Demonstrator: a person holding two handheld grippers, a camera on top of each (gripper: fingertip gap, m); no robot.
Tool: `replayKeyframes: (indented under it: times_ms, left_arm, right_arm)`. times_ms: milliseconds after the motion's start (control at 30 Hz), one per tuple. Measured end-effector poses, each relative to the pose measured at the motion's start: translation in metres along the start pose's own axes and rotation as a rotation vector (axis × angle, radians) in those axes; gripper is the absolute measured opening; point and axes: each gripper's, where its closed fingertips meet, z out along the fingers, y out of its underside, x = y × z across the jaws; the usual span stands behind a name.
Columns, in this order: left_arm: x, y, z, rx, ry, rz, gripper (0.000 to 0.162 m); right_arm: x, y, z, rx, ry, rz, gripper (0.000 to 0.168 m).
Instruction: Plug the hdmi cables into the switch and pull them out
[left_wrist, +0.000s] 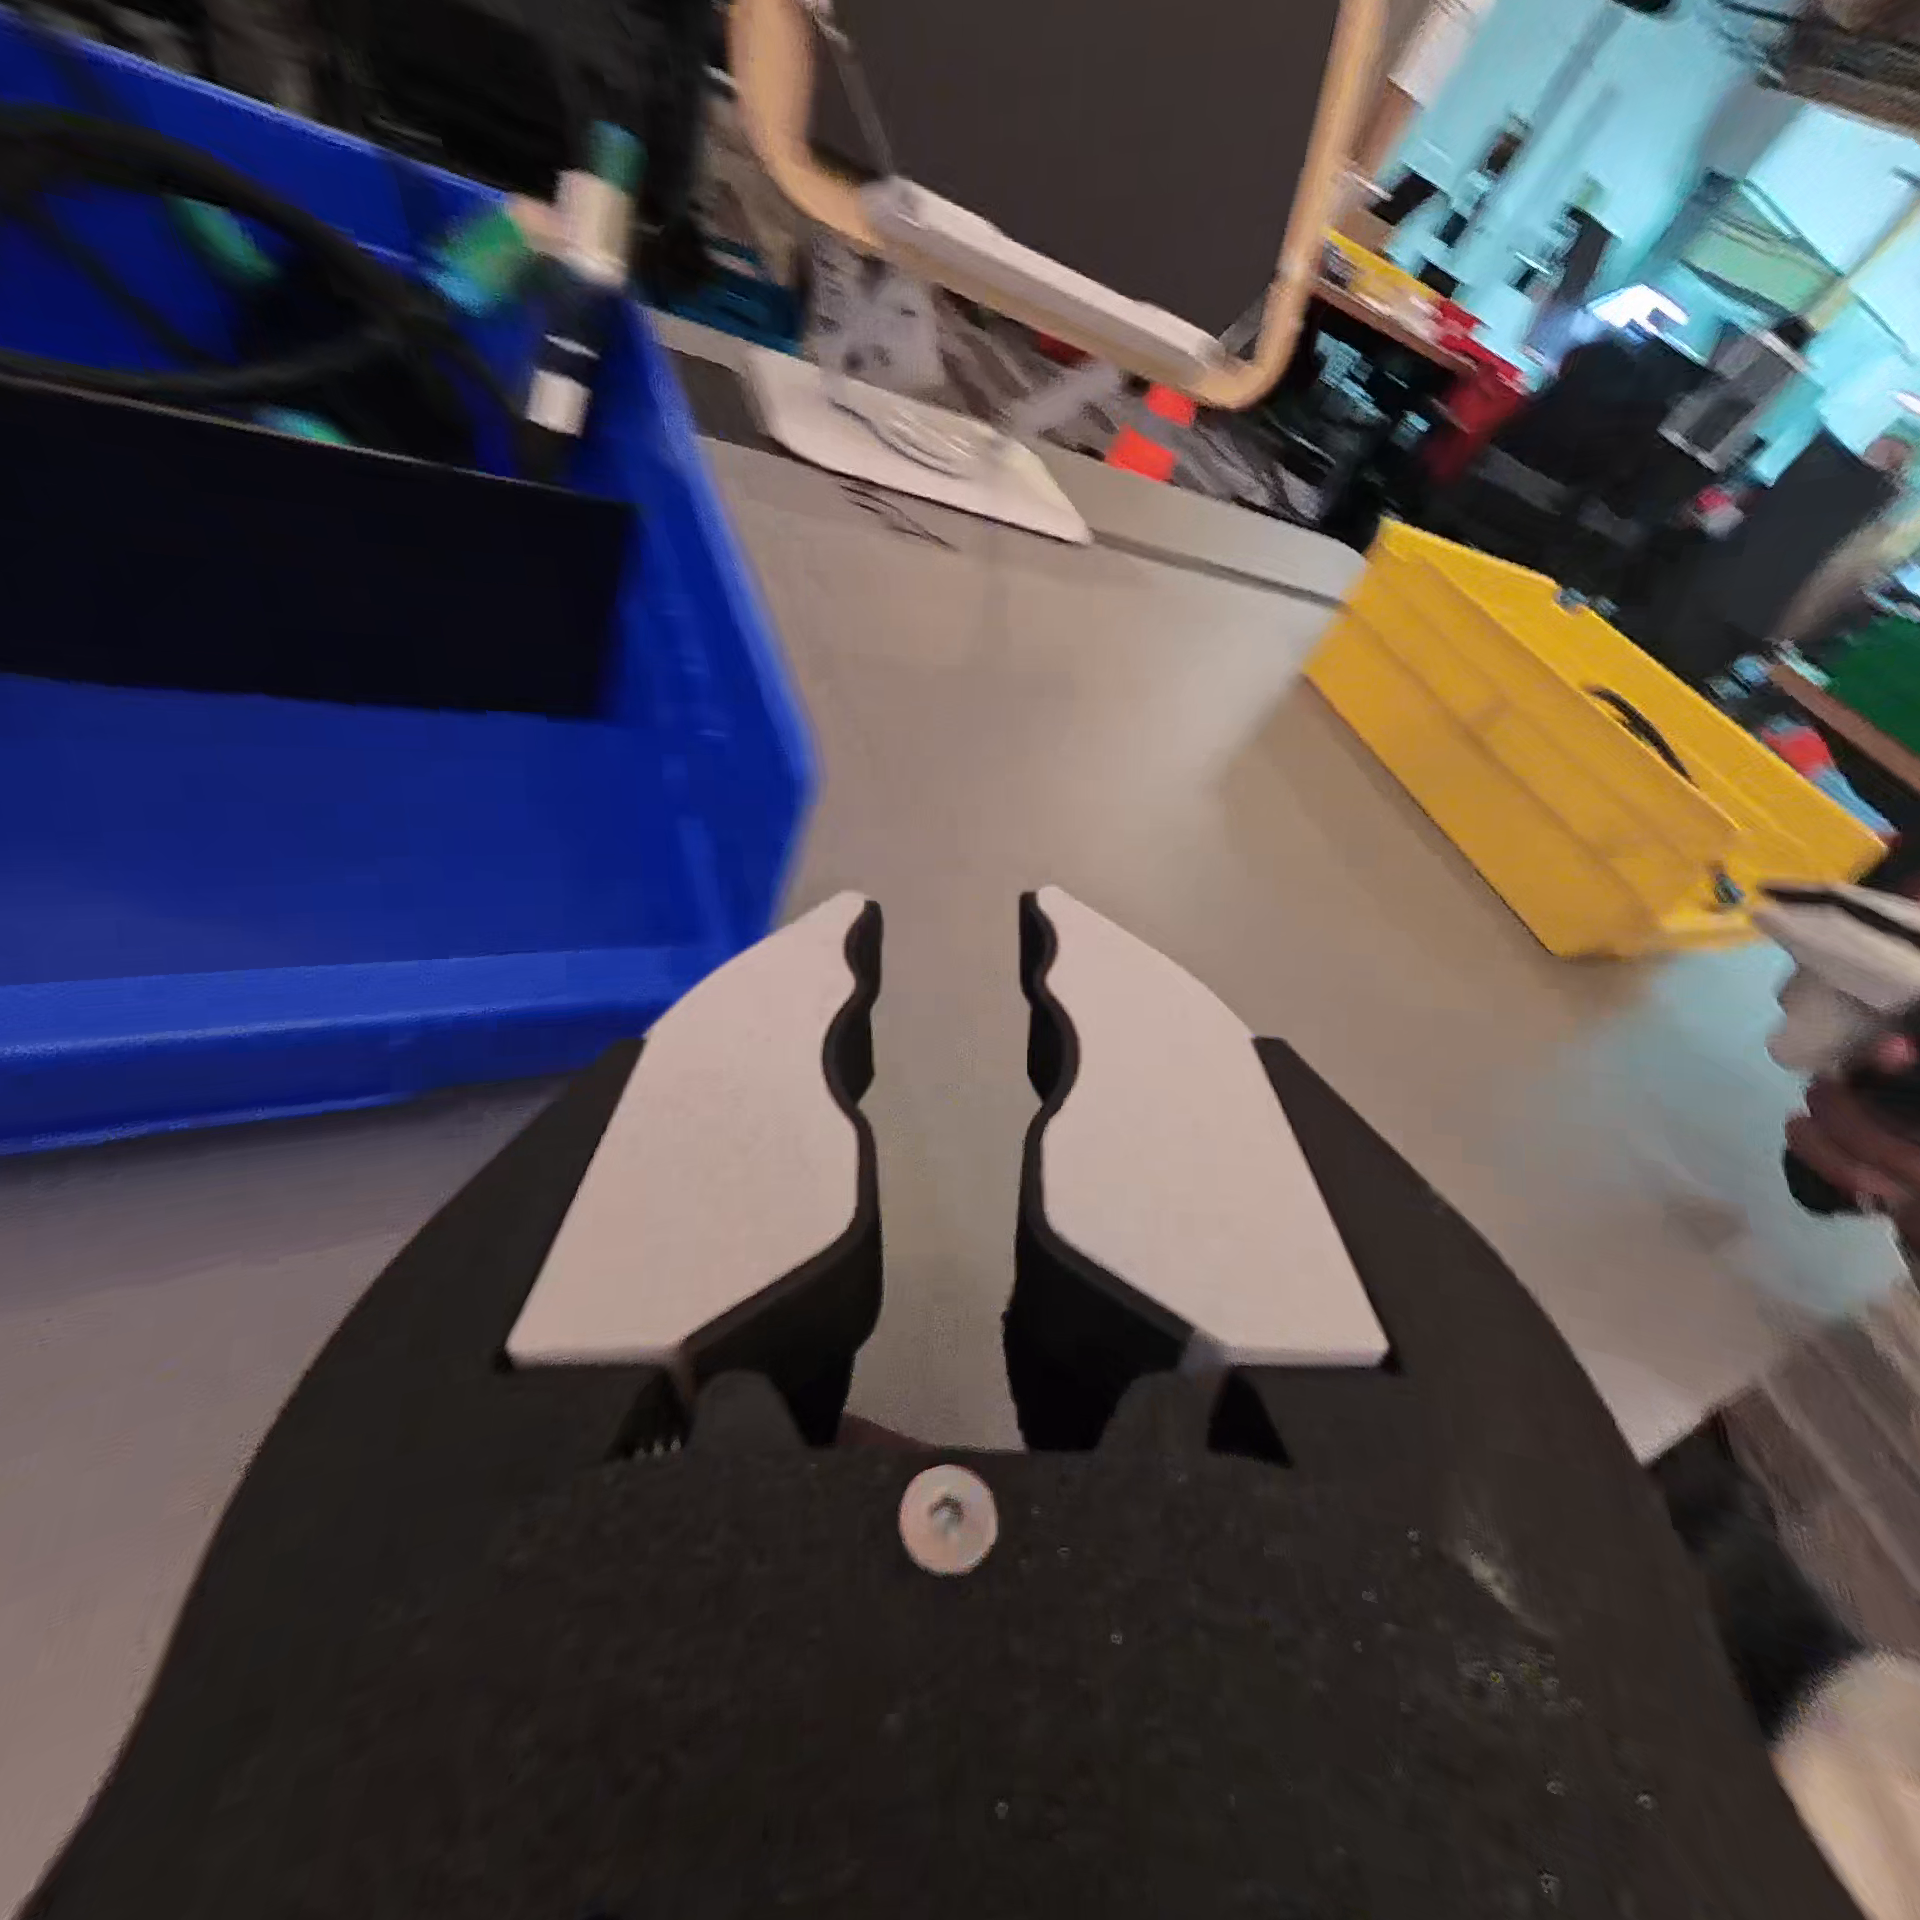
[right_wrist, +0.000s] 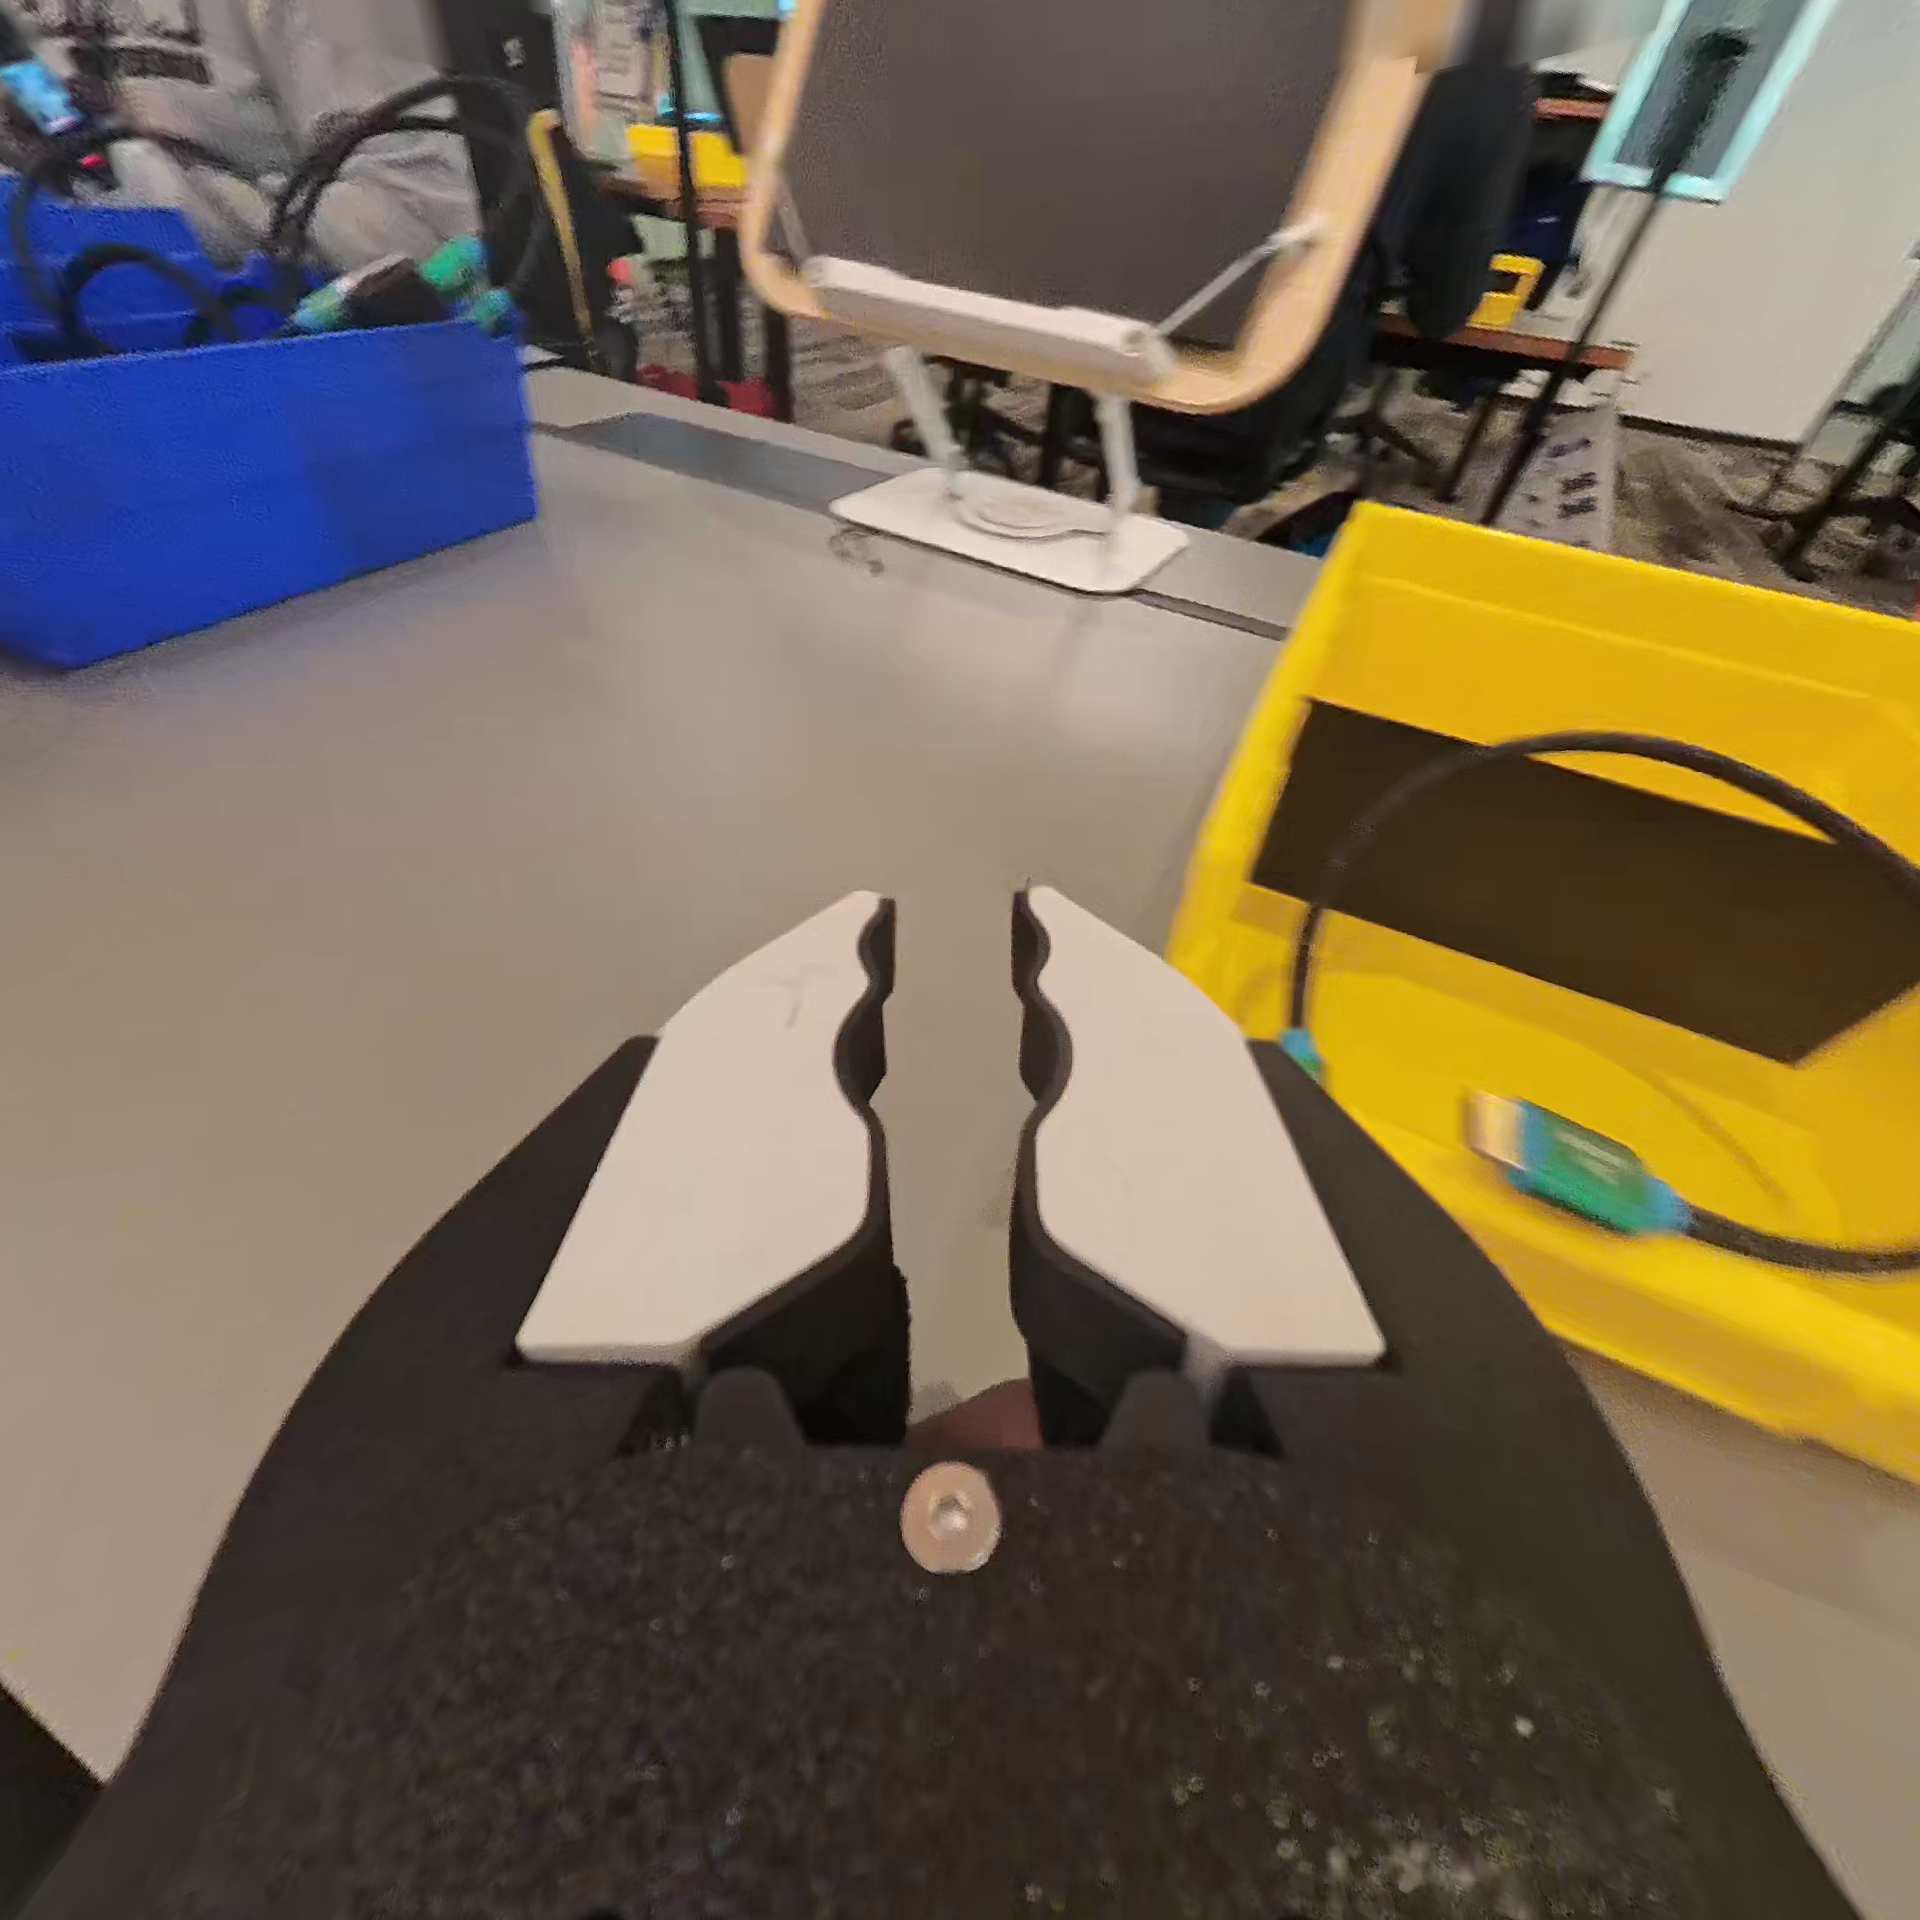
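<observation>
Both hand-held grippers, left (left_wrist: 950, 914) and right (right_wrist: 953, 909), gape empty; I'd pinch the limp HDMI cable (right_wrist: 1351, 831) by its rigid green plug (right_wrist: 1584, 1169).

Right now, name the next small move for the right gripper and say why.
Probably swing the right gripper, open and empty over the grey table, rightward toward the green-ended black HDMI cable lying loose in the yellow plastic bin, since nothing is grasped yet.

Blue bin (left_wrist: 312, 831) contents blurred; black cable (right_wrist: 1558, 758) cut off at right edge
</observation>
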Motion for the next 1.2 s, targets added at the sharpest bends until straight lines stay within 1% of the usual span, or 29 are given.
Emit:
replayKeyframes:
  times_ms: [100,167,267,433,833,1033,1133,1200]
  left_arm:
    - [0.016,0.007,0.012,-0.030,0.025,0.077,0.025]
    - [0.021,0.007,0.013,-0.028,0.041,0.126,0.025]
    - [0.019,0.008,0.008,-0.031,0.004,0.209,0.025]
    - [0.021,0.003,-0.003,0.001,-0.004,0.253,0.025]
    - [0.023,0.011,0.000,-0.041,0.015,0.257,0.025]
    - [0.025,0.016,0.002,-0.080,0.019,0.314,0.029]
    - [0.030,0.019,0.002,-0.155,0.084,0.246,0.030]
    - [0.029,0.007,0.002,-0.153,0.093,0.213,0.033]
  right_arm:
    - [0.030,-0.008,-0.007,0.054,0.064,0.061,0.021]
    - [0.038,-0.004,-0.004,0.049,0.087,0.069,0.021]
    - [0.030,0.003,0.002,0.009,0.072,0.023,0.020]
    - [0.015,-0.002,0.006,0.023,0.053,-0.028,0.019]
    - [0.011,0.002,0.006,-0.005,0.047,-0.017,0.017]
    - [0.009,0.001,0.006,-0.001,0.036,-0.028,0.017]
    - [0.005,0.001,0.006,-0.004,0.023,-0.033,0.017]
    - [0.003,0.001,0.006,-0.008,0.015,-0.040,0.017]
